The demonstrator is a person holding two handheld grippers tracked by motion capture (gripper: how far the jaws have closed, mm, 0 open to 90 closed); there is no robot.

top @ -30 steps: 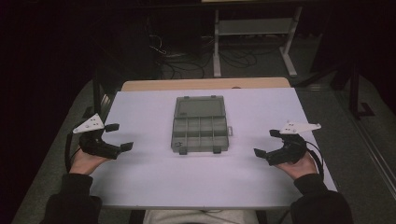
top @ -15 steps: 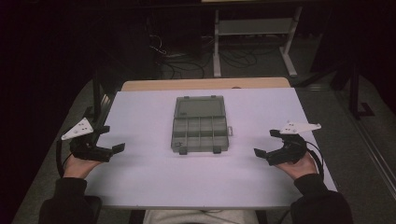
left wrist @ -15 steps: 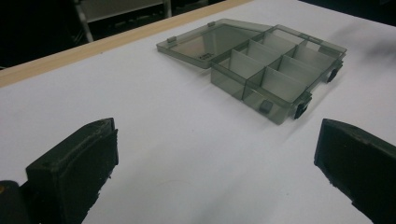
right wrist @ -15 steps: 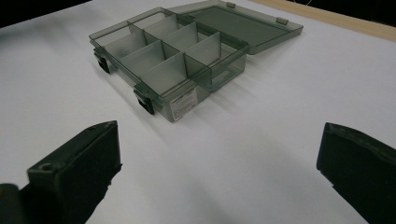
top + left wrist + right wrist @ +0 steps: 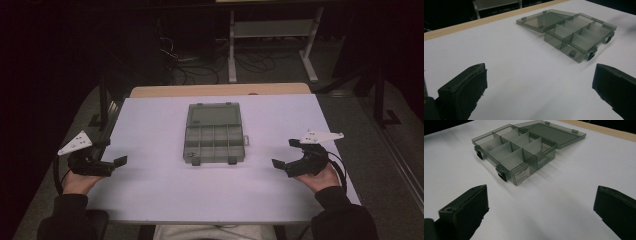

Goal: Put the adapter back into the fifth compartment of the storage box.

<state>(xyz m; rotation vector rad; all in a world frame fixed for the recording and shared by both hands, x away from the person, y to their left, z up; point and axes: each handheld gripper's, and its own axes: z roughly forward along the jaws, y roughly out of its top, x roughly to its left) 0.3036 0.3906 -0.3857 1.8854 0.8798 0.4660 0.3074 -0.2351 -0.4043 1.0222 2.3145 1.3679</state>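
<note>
While both grippers' jaws stand spread, organizer box (image 5: 214, 134) lies lid-open between them, well apart from each.

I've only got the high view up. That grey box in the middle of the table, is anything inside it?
Observer: No. In the right gripper view the compartments of the organiser box are bare.
Operator: And the lid?
Observer: The lid lies flat on the table, hinged open on the far side.
Operator: Any label on it?
Observer: Yes, a small white label on one short end wall; its print is too small to read.
Operator: Grippers ready?
Observer: The left gripper and the right gripper both stand wide open, holding nothing.
</note>
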